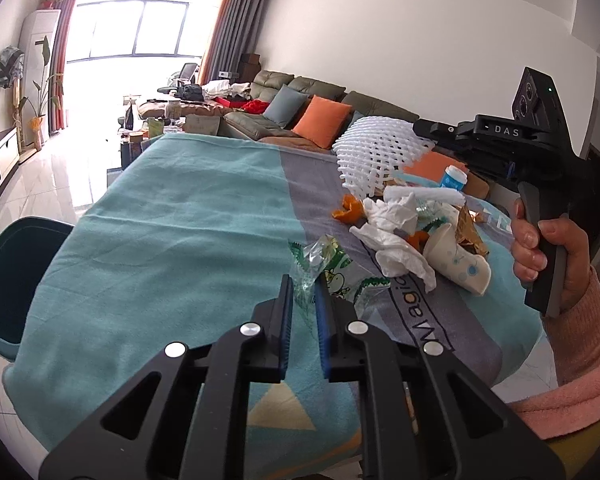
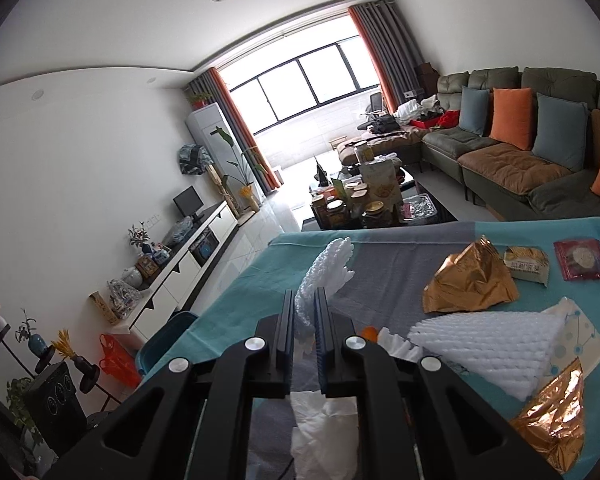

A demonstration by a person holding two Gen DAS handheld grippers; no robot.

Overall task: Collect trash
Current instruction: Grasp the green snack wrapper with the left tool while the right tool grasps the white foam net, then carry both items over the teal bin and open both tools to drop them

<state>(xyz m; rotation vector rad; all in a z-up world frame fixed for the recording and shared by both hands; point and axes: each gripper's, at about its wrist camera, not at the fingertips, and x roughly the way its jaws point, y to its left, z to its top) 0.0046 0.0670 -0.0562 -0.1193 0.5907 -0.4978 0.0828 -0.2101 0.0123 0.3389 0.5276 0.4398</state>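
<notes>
My left gripper [image 1: 305,282] is shut on a clear plastic wrapper with green print [image 1: 320,260], low over the teal table cloth [image 1: 160,240]. My right gripper [image 2: 304,296] is shut on a white foam fruit net [image 2: 324,272] and holds it above the table; the same net shows in the left wrist view [image 1: 376,152], hanging from the right gripper's tip. A trash pile lies on the table: crumpled white tissue [image 1: 396,236], a crushed paper cup [image 1: 458,260], orange peel [image 1: 348,210], gold foil [image 2: 470,280] and a second foam net [image 2: 484,344].
A dark teal bin [image 1: 8,276] stands on the floor left of the table, also in the right wrist view [image 2: 168,340]. A small blue-white bottle [image 1: 454,178] stands behind the pile. Snack packets [image 2: 526,266] lie at the table's far right. A sofa [image 2: 520,152] stands beyond.
</notes>
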